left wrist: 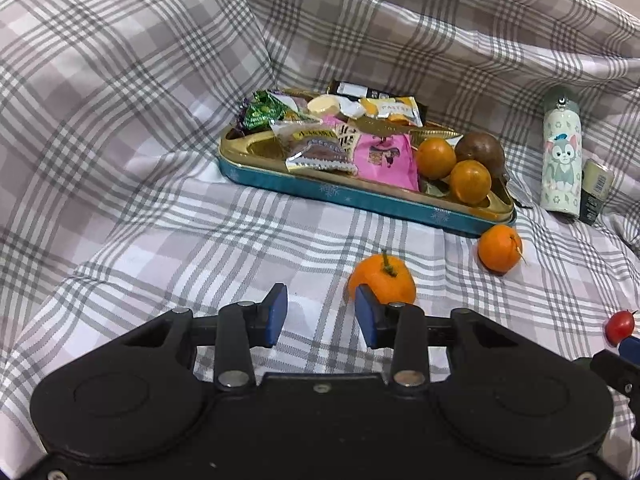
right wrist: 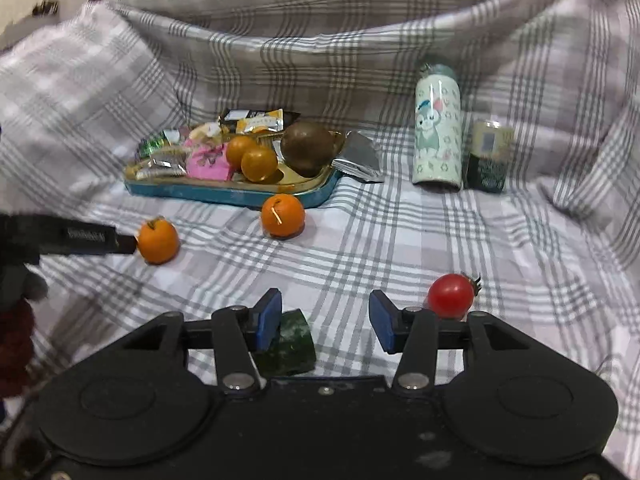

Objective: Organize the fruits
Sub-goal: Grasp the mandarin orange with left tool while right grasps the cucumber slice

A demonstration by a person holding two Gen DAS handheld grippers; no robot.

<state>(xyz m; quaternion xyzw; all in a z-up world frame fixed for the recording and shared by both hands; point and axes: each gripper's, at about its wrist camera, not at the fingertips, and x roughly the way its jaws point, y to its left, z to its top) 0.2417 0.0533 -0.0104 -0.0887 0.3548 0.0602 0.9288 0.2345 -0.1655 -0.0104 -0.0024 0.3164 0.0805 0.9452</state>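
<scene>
A teal and gold tin tray [left wrist: 360,196] on the plaid cloth holds snack packets, two oranges [left wrist: 436,158] and a brown fruit [left wrist: 482,150]; it also shows in the right wrist view [right wrist: 224,194]. A stemmed orange [left wrist: 382,280] lies just beyond my open, empty left gripper [left wrist: 320,316], against its right finger [left wrist: 366,316]. A second orange [left wrist: 499,249] lies by the tray's corner. My right gripper [right wrist: 325,320] is open and empty. A cherry tomato [right wrist: 451,295] lies to its right, and a green chunk [right wrist: 290,342] sits by its left finger.
A cartoon-cat bottle [right wrist: 436,132] and a small dark can [right wrist: 489,156] stand right of the tray. A silver wrapper [right wrist: 360,156] lies beside the tray. Plaid cloth rises in folds behind and at both sides.
</scene>
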